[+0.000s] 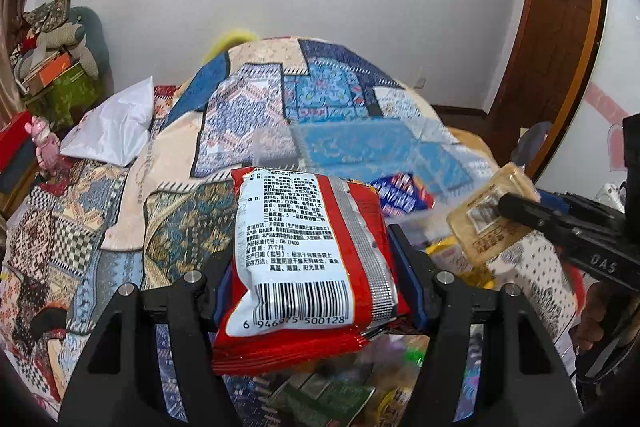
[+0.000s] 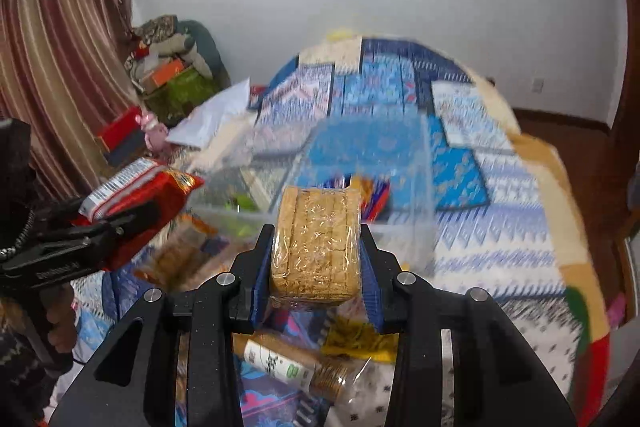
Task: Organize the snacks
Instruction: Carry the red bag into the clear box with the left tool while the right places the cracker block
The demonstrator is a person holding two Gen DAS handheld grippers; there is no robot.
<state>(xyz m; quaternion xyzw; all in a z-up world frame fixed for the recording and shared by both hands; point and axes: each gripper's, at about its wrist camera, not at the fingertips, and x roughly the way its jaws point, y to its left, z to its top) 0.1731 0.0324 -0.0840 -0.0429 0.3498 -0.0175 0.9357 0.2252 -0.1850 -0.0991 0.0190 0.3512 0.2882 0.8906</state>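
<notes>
My left gripper [image 1: 308, 267] is shut on a red snack packet [image 1: 312, 259] with a white barcode label, held above the bed; it also shows in the right wrist view [image 2: 136, 195]. My right gripper [image 2: 316, 255] is shut on a clear-wrapped block of tan biscuits [image 2: 316, 243], which also shows in the left wrist view [image 1: 488, 215]. A clear plastic bin [image 2: 400, 219] stands just ahead of both, with a blue snack packet [image 1: 404, 193] inside. Loose snacks [image 2: 288, 367] lie under the grippers.
A patterned blue quilt [image 1: 320, 107] covers the bed. A white bag [image 1: 112, 131] and a pink toy [image 1: 46, 147] lie at the left. Stacked boxes and clothes [image 1: 52, 67] sit by the curtain. A wooden door [image 1: 560, 47] is at the right.
</notes>
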